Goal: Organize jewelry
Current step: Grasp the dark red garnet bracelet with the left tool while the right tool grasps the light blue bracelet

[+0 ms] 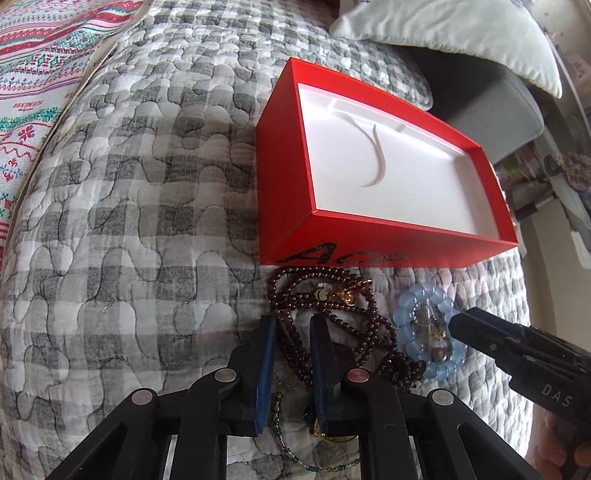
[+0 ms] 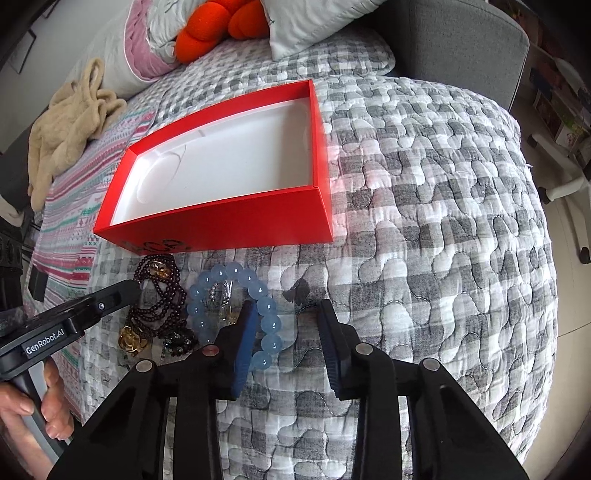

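Note:
An open red box point(image 1: 288, 206) with a white inside lies on the grey checked quilt; it also shows in the right wrist view point(image 2: 221, 225). In front of it lie a dark red bead necklace point(image 1: 295, 332) point(image 2: 162, 306) with gold charms and a light blue bead bracelet point(image 1: 417, 299) point(image 2: 236, 273). My left gripper point(image 1: 291, 325) is open, its fingers low on either side of a necklace strand. My right gripper point(image 2: 286, 310) is open, its left finger point(image 2: 245, 332) over the bracelet's right side.
A small green and white bead chain point(image 1: 317, 465) lies under my left gripper. A patterned blanket point(image 1: 33, 74) is at the left, a white pillow point(image 1: 461, 33) and grey sofa arm point(image 1: 491, 99) beyond the box. A beige towel point(image 2: 70, 125) and orange cushion point(image 2: 218, 26) lie at the back.

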Demonstrator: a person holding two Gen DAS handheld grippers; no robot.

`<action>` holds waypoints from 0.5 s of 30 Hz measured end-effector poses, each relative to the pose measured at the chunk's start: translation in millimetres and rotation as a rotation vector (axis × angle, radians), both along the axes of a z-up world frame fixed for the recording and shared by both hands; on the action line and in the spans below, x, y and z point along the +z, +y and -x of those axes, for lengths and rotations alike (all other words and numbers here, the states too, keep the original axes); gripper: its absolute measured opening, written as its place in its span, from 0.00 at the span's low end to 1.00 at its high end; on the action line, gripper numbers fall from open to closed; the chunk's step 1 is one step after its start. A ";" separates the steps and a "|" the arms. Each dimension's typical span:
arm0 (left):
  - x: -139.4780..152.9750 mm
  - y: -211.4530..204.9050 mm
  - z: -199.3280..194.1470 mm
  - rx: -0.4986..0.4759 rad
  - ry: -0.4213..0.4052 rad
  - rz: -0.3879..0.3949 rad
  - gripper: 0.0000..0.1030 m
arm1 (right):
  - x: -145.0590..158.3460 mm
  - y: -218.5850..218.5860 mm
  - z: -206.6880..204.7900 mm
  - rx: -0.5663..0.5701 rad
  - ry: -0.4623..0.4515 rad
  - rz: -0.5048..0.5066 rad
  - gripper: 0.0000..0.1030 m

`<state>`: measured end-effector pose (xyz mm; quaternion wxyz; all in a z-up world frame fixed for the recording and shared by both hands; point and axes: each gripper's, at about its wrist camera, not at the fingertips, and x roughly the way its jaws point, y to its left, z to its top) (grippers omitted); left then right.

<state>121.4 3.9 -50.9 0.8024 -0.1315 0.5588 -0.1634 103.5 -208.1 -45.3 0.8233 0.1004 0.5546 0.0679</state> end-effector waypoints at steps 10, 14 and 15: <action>2.2 -3.4 -3.3 0.005 -0.013 -0.027 0.07 | -1.0 15.9 -1.0 0.026 -0.018 0.033 0.12; 4.9 3.1 0.7 0.022 -0.009 -0.034 0.12 | 3.7 13.7 3.4 0.011 -0.031 0.014 0.12; 4.3 3.2 0.6 0.021 -0.005 -0.035 0.13 | 6.1 12.2 6.1 0.012 -0.037 0.013 0.12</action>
